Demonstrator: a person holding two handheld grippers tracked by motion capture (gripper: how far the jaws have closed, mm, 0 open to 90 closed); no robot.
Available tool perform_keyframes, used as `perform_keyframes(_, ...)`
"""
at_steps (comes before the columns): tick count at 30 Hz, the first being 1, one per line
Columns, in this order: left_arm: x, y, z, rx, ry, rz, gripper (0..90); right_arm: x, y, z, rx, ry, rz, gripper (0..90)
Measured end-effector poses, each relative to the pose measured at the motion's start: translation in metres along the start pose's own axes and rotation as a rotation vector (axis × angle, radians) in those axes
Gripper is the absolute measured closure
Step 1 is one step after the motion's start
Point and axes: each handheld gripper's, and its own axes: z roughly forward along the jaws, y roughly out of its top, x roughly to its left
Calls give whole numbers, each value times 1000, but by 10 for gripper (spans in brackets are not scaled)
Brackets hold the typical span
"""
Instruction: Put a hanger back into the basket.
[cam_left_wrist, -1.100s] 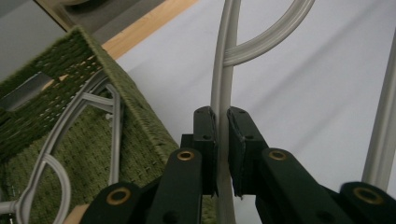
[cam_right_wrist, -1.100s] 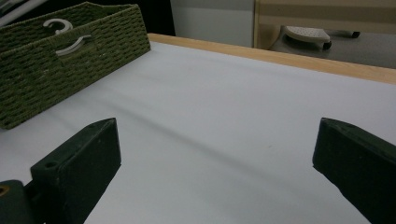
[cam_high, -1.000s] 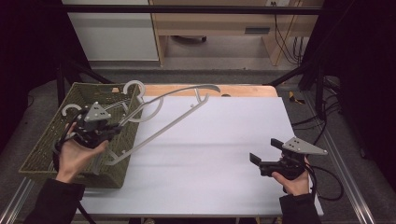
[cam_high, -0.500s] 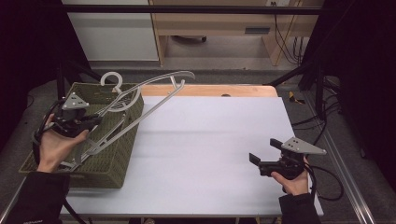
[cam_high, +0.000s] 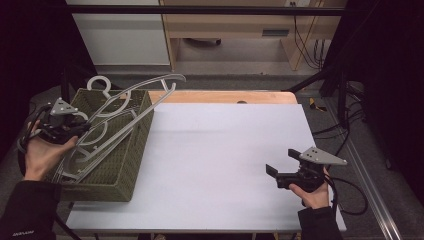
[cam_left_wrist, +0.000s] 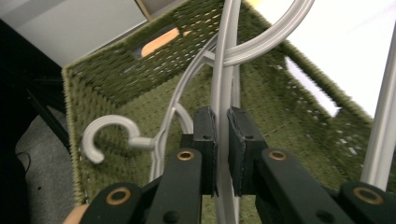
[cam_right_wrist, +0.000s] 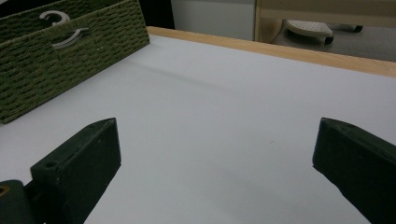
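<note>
- Left gripper view: left gripper (cam_left_wrist: 222, 140) fingers pinch a grey hanger (cam_left_wrist: 221, 93) bar (over the green basket (cam_left_wrist: 116, 74)).
- High view: right gripper (cam_high: 281, 170), fingers spread empty, rests low on the tabletop (cam_high: 220, 150).

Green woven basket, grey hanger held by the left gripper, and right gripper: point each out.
Green woven basket (cam_high: 131, 150), high view, on its right outer wall.
Grey hanger (cam_left_wrist: 222, 84), left gripper view, on the bar above the jaws.
Right gripper (cam_high: 272, 170), high view, between its jaw tips.
</note>
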Motion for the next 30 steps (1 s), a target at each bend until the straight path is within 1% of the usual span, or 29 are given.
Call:
perform_keyframes(2, 6, -4, 0, 3, 11, -13, 825, 0, 0, 0, 0, 0, 1, 14)
perform_keyframes(10, 24, -20, 3, 11, 49, -49, 824, 0, 0, 0, 1, 3, 1, 14)
perform_keyframes(14, 30, -29, 8, 37, 71, -55, 824, -1, 0, 0, 1, 1, 1, 14)
perform_keyframes(18, 36, -38, 9, 47, 88, -67, 824, -1, 0, 0, 1, -4, 2, 14)
perform_keyframes(22, 41, -47, 10, 69, 104, -70, 824, -1, -1, 0, 3, -2, -2, 13)
perform_keyframes(24, 44, -51, 12, 80, 114, -79, 824, 0, -1, 1, 0, -2, 3, 14)
perform_keyframes(29, 51, -60, 16, 97, 122, -97, 824, 0, -1, 2, 5, -5, 3, 13)
perform_keyframes(30, 52, -61, 17, 101, 125, -93, 824, -1, -1, 2, 6, -5, 3, 14)
